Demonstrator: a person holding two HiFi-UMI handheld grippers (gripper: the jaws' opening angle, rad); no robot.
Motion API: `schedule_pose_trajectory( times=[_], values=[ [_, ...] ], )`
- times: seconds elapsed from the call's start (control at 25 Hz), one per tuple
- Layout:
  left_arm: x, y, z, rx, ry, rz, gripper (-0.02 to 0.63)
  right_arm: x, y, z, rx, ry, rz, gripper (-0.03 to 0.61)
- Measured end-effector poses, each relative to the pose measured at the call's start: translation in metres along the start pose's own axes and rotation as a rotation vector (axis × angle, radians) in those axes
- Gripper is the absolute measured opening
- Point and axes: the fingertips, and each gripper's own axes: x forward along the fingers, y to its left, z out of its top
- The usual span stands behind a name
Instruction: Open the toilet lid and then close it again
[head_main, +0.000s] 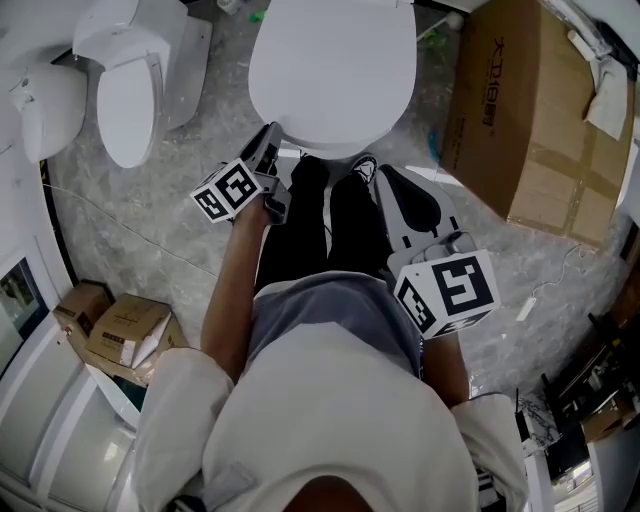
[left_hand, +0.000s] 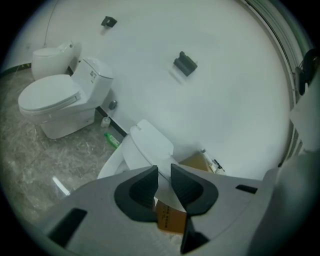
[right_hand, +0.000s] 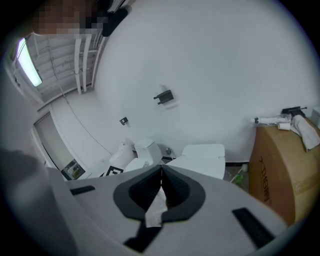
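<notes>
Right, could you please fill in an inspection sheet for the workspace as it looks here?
Surface: grey marbled floor, with the person standing on it.
Job's things: toilet lid, closed flat.
Clutter: large cardboard box right of the toilet; small boxes at lower left; green bottle by the wall.
Grippers: left gripper near the lid's front edge, jaws apart, nothing clamped; right gripper jaws together, empty.
Cables: what looks like a thin white cord on the floor beside the large box.
Surroundings: second toilet to the left; white wall with a dark bracket.
</notes>
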Motion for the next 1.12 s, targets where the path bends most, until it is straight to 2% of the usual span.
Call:
schedule_pose_trajectory(
  times=[0.16, 0.6, 1.12],
  values=[
    [-0.002, -0.007, 0.009, 0.024, -0.015, -0.024, 0.071, 0.004, 0.007, 0.011, -0.017, -0.007, -0.006, 0.011],
    [0.0, -0.029, 0.037, 0.022, -0.008, -0.113, 0.077, 0.014, 0.018, 0.04, -0.037, -0.043, -0.048, 0.011],
    [0.003, -0.059, 0.08, 0.045, -0.04, -0.221, 0.081, 0.014, 0.024, 0.074, -0.044, -0.108, -0.097, 0.011]
  ],
)
